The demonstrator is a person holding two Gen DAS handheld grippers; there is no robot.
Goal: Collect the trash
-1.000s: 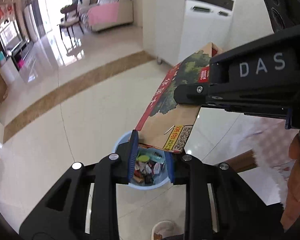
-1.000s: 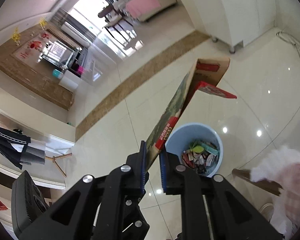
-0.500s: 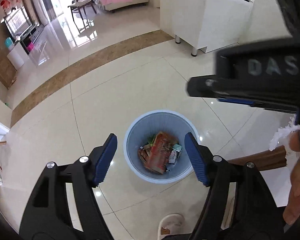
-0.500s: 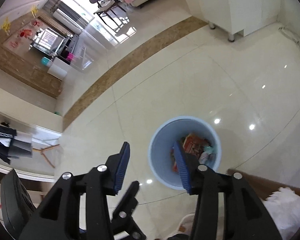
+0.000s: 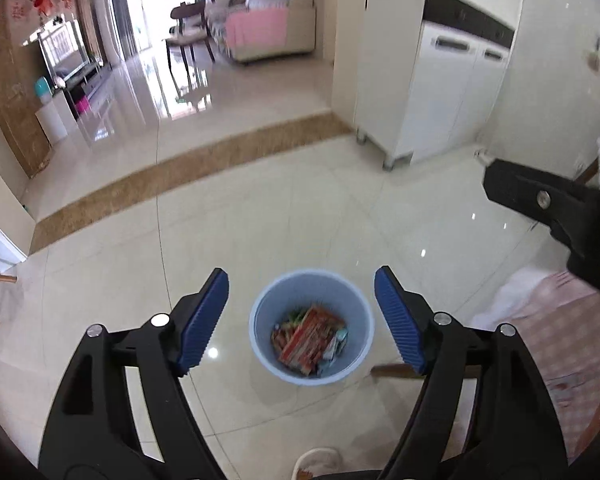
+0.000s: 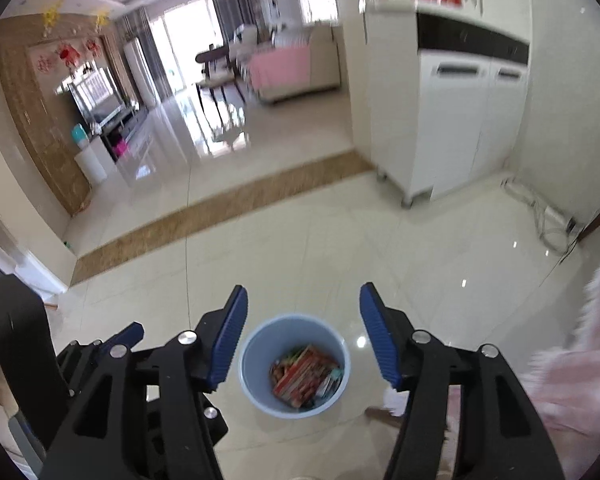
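A light blue waste bin point(image 5: 260, 344) point(image 6: 252, 364) stands on the cream tile floor, below both grippers. Inside it lies a red and green printed cardboard box point(image 5: 306, 340) point(image 6: 300, 374) on top of other wrappers. My left gripper point(image 5: 302, 276) hangs above the bin, its jaws opening, with nothing between the blue pads point(image 5: 204, 320). My right gripper point(image 6: 302, 292) is likewise above the bin, jaws opening and empty. Part of the right gripper's black body point(image 5: 560, 212) shows at the right edge of the left wrist view.
A white cabinet on short legs point(image 6: 460, 120) stands at the back right, with cables point(image 6: 540, 208) on the floor beside it. A table edge with a pink fringed cloth point(image 5: 548, 320) point(image 6: 580, 360) lies close on the right. A brown floor border point(image 5: 180, 184) crosses toward the living room.
Both grippers were shut on the cardboard box held over the bin. Their jaws opened, the box dropped into the bin, and both grippers rose away from it.
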